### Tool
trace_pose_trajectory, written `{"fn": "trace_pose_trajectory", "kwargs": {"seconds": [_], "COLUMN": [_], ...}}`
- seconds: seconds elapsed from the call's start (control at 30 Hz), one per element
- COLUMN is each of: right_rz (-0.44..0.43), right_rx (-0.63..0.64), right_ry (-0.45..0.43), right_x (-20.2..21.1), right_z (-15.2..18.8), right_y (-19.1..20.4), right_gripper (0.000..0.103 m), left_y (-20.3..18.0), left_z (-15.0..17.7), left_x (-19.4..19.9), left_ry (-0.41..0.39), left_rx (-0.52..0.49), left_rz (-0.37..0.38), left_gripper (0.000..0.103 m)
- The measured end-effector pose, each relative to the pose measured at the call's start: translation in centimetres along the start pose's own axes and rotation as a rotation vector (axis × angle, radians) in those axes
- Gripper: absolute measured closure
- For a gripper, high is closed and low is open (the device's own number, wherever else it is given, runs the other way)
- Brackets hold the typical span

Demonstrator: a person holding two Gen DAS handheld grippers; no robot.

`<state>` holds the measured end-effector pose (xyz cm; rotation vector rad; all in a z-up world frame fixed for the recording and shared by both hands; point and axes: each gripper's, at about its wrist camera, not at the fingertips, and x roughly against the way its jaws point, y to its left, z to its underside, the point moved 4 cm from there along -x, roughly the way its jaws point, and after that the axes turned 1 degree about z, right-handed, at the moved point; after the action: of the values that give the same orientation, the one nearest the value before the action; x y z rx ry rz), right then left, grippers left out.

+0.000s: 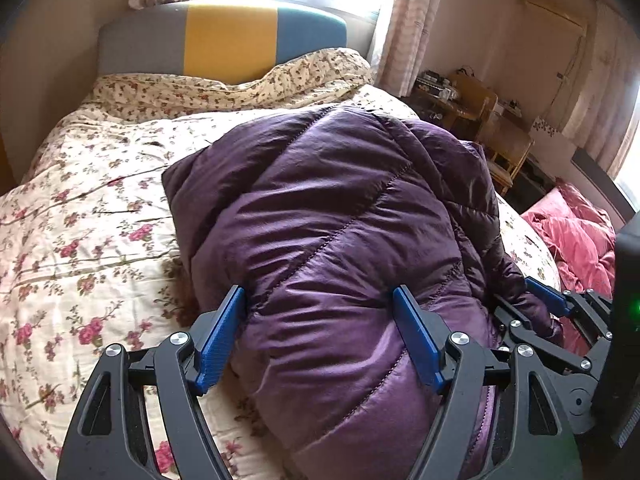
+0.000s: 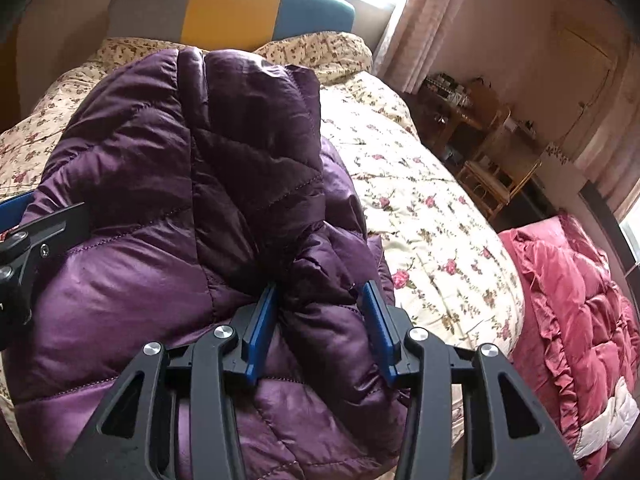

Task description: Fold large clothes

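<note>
A purple quilted down jacket (image 1: 328, 200) lies bunched and folded over on the floral quilt (image 1: 80, 220) of a bed. My left gripper (image 1: 320, 292) stands wide across the jacket's near bulk, with both blue pads pressing into the puffy fabric. My right gripper (image 2: 320, 288) is shut narrower on a darker gathered fold of the jacket (image 2: 200, 152) at its right side. A blue finger (image 1: 548, 296) of the right gripper shows at the jacket's right edge in the left wrist view. The left gripper's finger (image 2: 44, 220) shows at the left edge of the right wrist view.
The bed's grey, yellow and blue headboard (image 1: 228, 36) stands at the back under a bright window. A pink ruffled quilt (image 2: 580, 320) lies beside the bed on the right. Wooden chairs and a cluttered table (image 1: 496, 140) stand beyond, by the curtains (image 1: 404, 28).
</note>
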<state>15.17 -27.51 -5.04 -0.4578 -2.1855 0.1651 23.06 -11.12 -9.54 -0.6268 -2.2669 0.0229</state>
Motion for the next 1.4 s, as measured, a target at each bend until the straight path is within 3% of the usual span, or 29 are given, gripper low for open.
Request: {"fn": "trace_pose_trajectory", "kwargs": {"seconds": [0.47, 0.53, 0.6, 0.67, 0.93, 1.17, 1.23, 1.4], "right_rz": [-0.080, -0.080, -0.077, -0.095, -0.123, -0.168, -0.179, -0.208], "right_rx": [-0.085, -0.098, -0.117, -0.132, -0.152, -0.159, -0.159, -0.158], "right_ry": [0.054, 0.053, 0.060, 0.072, 0.081, 0.076, 0.074, 0.075], "right_x": [-3.7, -3.9, -4.1, -4.3, -4.2, -4.2, -4.2, -4.1], "right_z": [0.8, 0.7, 0.6, 0.6, 0.6, 0.9, 0.9, 0.9], "right_y": [-1.4, -1.8, -2.6, -3.3, -3.3, -2.9, -2.8, -2.5], "right_gripper": [0.056, 0.046, 0.024, 0.017, 0.018, 0.029, 0.029, 0.037], "left_y": [-1.7, -1.7, -1.6, -1.2, 3.1, 5.7, 6.6, 6.6], "left_z": [0.2, 0.3, 0.4, 0.2, 0.8, 2.8, 3.4, 4.1], "left_x": [-3.0, -3.3, -3.2, -2.8, -0.1, 2.6, 2.6, 0.5], "left_ry": [0.025, 0.026, 0.025, 0.021, -0.003, -0.066, -0.041, 0.035], "left_rx": [-0.053, -0.051, -0.061, -0.054, 0.120, 0.242, 0.282, 0.376], "left_rz": [0.011, 0.010, 0.013, 0.021, 0.006, -0.028, -0.012, 0.126], "left_gripper": [0.028, 0.028, 0.028, 0.027, 0.016, 0.016, 0.016, 0.016]}}
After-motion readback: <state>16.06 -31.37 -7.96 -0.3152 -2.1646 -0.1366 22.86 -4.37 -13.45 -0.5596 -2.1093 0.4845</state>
